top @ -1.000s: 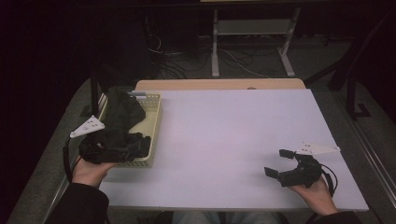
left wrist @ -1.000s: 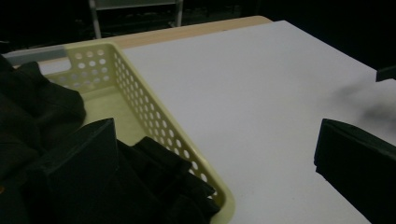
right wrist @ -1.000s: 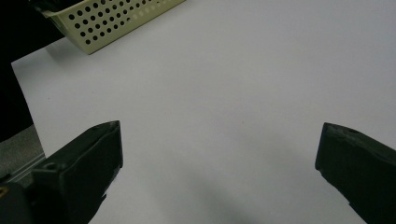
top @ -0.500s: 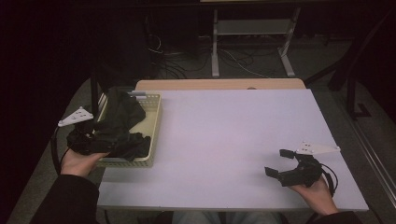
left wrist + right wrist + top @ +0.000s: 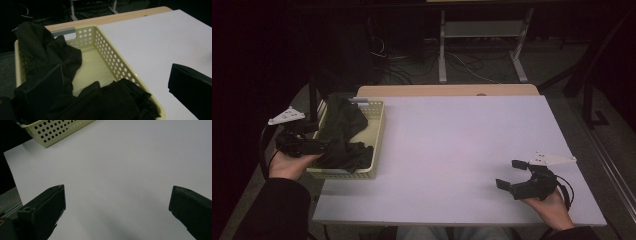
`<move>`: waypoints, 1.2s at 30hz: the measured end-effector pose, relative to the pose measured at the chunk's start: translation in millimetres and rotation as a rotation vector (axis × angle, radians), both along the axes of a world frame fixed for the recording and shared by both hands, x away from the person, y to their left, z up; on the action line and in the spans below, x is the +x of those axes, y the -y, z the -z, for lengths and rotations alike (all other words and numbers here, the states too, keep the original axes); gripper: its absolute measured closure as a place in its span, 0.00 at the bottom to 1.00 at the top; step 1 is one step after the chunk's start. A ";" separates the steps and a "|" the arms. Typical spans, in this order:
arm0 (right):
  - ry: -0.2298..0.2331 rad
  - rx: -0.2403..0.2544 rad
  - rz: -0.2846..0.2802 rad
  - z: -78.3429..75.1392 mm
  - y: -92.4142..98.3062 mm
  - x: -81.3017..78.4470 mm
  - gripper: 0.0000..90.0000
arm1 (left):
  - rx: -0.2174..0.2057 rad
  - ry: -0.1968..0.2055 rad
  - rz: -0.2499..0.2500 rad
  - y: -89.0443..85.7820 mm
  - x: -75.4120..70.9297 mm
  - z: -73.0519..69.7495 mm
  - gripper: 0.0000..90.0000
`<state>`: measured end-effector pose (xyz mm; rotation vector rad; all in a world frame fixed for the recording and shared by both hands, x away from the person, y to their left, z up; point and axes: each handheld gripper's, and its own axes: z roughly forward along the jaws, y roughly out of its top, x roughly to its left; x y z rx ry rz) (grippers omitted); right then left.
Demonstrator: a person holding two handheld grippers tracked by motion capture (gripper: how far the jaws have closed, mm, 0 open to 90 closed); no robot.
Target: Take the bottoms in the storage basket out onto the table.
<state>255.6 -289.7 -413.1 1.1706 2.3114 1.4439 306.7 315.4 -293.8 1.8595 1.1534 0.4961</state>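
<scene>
A pale yellow perforated basket [image 5: 378,131] stands at the table's left side with black cloth [image 5: 343,132] heaped in it and spilling over its far left rim. My left gripper [image 5: 319,145] hovers at the basket's near left edge, beside the cloth. In the left gripper view its jaws stand wide apart: the gripper [image 5: 117,92] is open above the cloth [image 5: 117,100] and the basket [image 5: 112,60]. My right gripper [image 5: 507,174] rests open near the table's front right, nothing between its fingers. In the right gripper view this gripper [image 5: 117,195] faces bare table, with the basket [image 5: 55,130] far off.
The white table top [image 5: 462,135] stretches between the basket and my right hand. A wooden strip [image 5: 447,90] runs along its far edge. Behind it are floor cables [image 5: 392,65] and a metal stand [image 5: 482,30]. A chair frame [image 5: 592,95] stands at the right.
My left hand and gripper have drawn back to the left, from over the basket's cloth to the basket's outer left edge. The right gripper has stayed where it was.
</scene>
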 end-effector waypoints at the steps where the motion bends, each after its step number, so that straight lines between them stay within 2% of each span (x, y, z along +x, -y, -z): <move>1: 0.000 0.000 0.000 0.1 0.0 0.1 0.00 | 0.004 -0.003 -0.007 -1.4 1.2 0.0 0.00; 15: -0.001 -0.006 0.019 -0.2 1.6 0.0 0.00 | 0.048 -0.046 -0.087 -24.8 18.3 4.7 0.00; 19: 0.004 -0.010 0.030 -0.4 1.8 0.1 0.00 | 0.091 -0.068 -0.114 -30.2 23.4 9.9 0.00; 23: 0.005 -0.011 0.034 -0.6 2.7 0.1 0.00 | 0.111 -0.089 -0.136 -33.9 28.2 15.5 0.00; 28: 0.006 -0.013 0.035 -0.4 2.6 0.3 0.00 | 0.137 -0.110 -0.151 -36.9 34.3 22.0 0.00; 36: 0.000 -0.019 0.037 0.1 2.6 0.4 0.00 | 0.150 -0.156 -0.166 -38.0 42.2 31.9 0.00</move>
